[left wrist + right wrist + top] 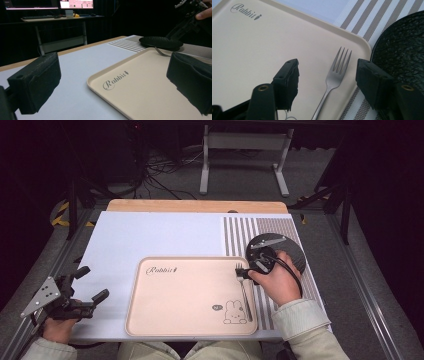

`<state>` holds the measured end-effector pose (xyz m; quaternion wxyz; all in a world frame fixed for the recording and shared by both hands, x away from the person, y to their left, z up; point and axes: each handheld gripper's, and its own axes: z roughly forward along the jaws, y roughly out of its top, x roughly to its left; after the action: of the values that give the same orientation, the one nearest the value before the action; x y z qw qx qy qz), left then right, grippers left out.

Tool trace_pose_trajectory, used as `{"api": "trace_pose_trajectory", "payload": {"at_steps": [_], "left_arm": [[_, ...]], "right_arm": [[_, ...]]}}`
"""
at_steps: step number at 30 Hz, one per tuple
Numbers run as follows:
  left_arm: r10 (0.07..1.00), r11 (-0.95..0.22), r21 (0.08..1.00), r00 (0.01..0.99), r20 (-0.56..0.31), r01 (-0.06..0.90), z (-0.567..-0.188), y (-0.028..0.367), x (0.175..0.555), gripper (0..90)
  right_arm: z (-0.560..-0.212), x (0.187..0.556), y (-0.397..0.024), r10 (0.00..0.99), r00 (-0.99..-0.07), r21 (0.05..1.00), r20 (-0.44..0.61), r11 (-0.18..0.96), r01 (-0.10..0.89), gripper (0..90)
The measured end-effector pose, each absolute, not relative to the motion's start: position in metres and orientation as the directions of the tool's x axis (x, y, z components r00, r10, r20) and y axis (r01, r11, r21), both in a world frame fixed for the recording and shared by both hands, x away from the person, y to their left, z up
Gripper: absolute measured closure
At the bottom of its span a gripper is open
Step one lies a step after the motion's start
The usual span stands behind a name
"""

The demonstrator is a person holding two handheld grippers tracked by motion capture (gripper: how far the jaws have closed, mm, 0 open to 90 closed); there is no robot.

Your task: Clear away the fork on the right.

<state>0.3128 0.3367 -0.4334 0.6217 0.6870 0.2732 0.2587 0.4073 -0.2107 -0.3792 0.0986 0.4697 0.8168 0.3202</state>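
Observation:
A steel fork (pixel 336 73) lies flat on the right side of the beige tray (pixel 249 45), tines pointing toward the tray's far edge. My right gripper (pixel 328 66) hangs just above it, open, one jaw on each side of the fork's neck and neither pad touching it. From above, the fork (pixel 245 297) runs along the tray's (pixel 190 320) right edge, with the right gripper (pixel 248 269) over its tines. My left gripper (pixel 94 282) rests open at the table's left front, left of the tray, nothing between its jaws (pixel 115 82).
A black round plate (pixel 280 251) sits on the striped placemat (pixel 240 235) just right of the tray's far corner, close beside the right gripper. A pale mat (pixel 150 235) covers the table. The tray rim (pixel 100 83) lies near the left gripper's right jaw.

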Motion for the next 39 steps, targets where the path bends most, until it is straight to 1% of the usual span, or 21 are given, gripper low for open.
{"api": "trace_pose_trajectory", "payload": {"at_steps": [2,5,8,9,16,19,20,23,31,39], "left_arm": [[0.697,-0.077,0.996,0.717,0.016,0.053,-0.433,0.337,0.313,0.1],[0.697,-0.078,0.995,0.717,0.016,0.053,-0.433,0.337,0.313,0.1],[0.698,-0.076,0.996,0.716,0.015,0.053,-0.433,0.337,0.313,0.1],[0.698,-0.076,0.996,0.716,0.015,0.053,-0.433,0.337,0.313,0.1],[0.698,-0.076,0.996,0.716,0.017,0.051,-0.433,0.337,0.313,0.1],[0.697,-0.075,0.996,0.717,0.016,0.050,-0.433,0.337,0.313,0.1],[0.697,-0.076,0.996,0.717,0.017,0.050,-0.433,0.337,0.313,0.1],[0.698,-0.075,0.996,0.716,0.017,0.050,-0.433,0.337,0.312,0.1],[0.701,-0.072,0.996,0.713,0.019,0.045,-0.433,0.336,0.312,0.1],[0.703,-0.069,0.997,0.711,0.017,0.044,-0.433,0.337,0.312,0.1]], "right_arm": [[-0.376,0.406,-0.211,0.827,-0.548,0.632,0.125,0.359,0.687,33.8],[-0.371,0.403,-0.212,0.805,-0.587,0.678,0.086,0.384,0.627,30.0],[-0.369,0.401,-0.213,0.780,-0.624,0.705,0.054,0.413,0.577,29.0],[-0.369,0.401,-0.213,0.780,-0.624,0.705,0.054,0.413,0.577,29.0],[-0.358,0.394,-0.215,0.726,-0.687,0.808,-0.019,0.416,0.418,26.4],[-0.353,0.390,-0.221,0.730,-0.683,0.839,-0.026,0.387,0.382,24.9],[-0.351,0.388,-0.223,0.723,-0.689,0.855,-0.041,0.382,0.351,23.6],[-0.349,0.384,-0.230,0.715,-0.696,0.879,-0.067,0.372,0.298,19.1],[-0.346,0.375,-0.243,0.687,-0.715,0.916,-0.131,0.360,0.178,18.8],[-0.349,0.368,-0.259,0.697,-0.702,0.944,-0.143,0.310,0.116,17.6]]}}
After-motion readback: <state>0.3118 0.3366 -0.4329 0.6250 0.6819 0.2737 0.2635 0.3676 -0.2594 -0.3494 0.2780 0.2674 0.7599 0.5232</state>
